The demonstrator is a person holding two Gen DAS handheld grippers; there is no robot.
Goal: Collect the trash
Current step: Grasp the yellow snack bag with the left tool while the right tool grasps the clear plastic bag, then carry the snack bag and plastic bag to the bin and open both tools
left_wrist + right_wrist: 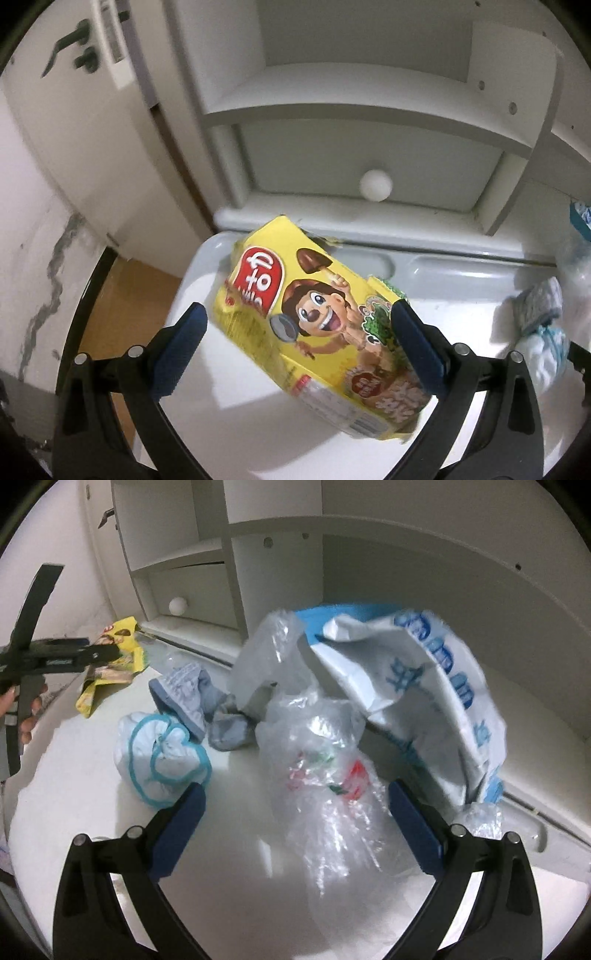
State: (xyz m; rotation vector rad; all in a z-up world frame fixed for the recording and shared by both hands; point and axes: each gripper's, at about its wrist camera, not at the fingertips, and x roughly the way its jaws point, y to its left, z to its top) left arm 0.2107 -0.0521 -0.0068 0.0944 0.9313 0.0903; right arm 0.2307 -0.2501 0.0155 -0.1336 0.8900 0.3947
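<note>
left wrist view has the left tongs (pixel 295 347) spread wide with a yellow snack box (pixel 314 325) sitting between the blue pads. the right-hand pad (pixel 417 350) overlaps the box's edge, the left-hand pad is clearly apart from it, so can't really tell if the box is gripped or just resting against one side. the box is tilted, cartoon kid on the front, one end torn open, hanging over the white worktop (pixel 258 424). behind it is a white shelf unit (pixel 369 107) with a drawer and a round white knob (pixel 376 185).

right wrist view: right tongs (pixel 295 827) are wide open too, holding nothing, pointing at a clear crinkly plastic bag (pixel 332 775) that lies on the worktop between the pads without touching them. just behind that bag is a bigger white plastic bag with blue print (pixel 424 686). to the left there's a white cloth bundle with teal trim (pixel 162 760), and a grey-blue sock (pixel 192 698) just beside it. far left in this view the left tongs show up side-on with the yellow box at their tip, near the shelf unit's base.
</note>
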